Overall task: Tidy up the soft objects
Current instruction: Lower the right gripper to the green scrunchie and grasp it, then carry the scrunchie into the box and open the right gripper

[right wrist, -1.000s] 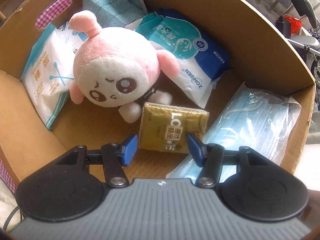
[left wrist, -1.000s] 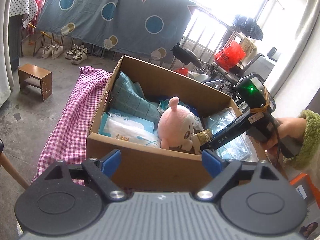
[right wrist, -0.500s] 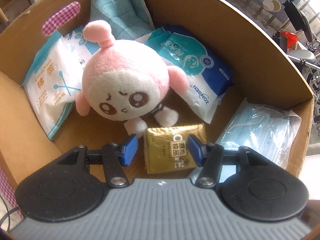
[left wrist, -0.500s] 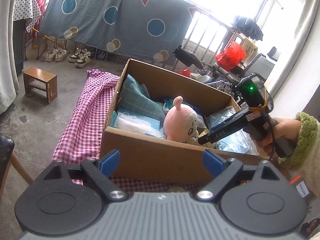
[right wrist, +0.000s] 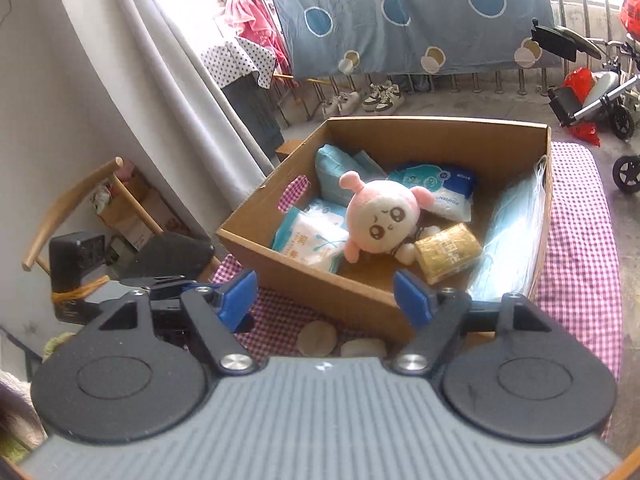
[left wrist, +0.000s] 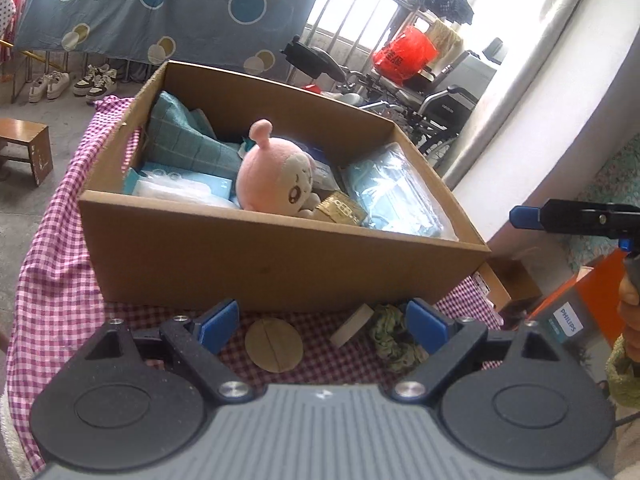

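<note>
A cardboard box (right wrist: 320,280) on a pink checked cloth (right wrist: 576,240) holds a pink plush doll (right wrist: 380,220), a gold tissue pack (right wrist: 448,252), a pack of blue masks (right wrist: 512,232), a blue wipes pack (right wrist: 440,188), a cotton swab pack (right wrist: 312,240) and a teal cloth (right wrist: 336,172). My right gripper (right wrist: 326,296) hangs above and before the box's near wall, its jaws opening with nothing between them. My left gripper (left wrist: 322,324) is open over the cloth in front of the box (left wrist: 280,256). Below it lie two round beige pads (left wrist: 272,350) and a green knitted piece (left wrist: 394,336).
An orange and grey carton (left wrist: 576,312) stands right of the box, by a hand (left wrist: 630,316) on the right gripper. A wooden chair (right wrist: 80,200) is at the left, with a stool (left wrist: 24,148), shoes (left wrist: 72,82) and wheelchairs (left wrist: 424,100) on the floor beyond.
The right gripper let go of the gold tissue pack, which now lies in the box, and pulled up and back out of the box. The left gripper drew back a little.
</note>
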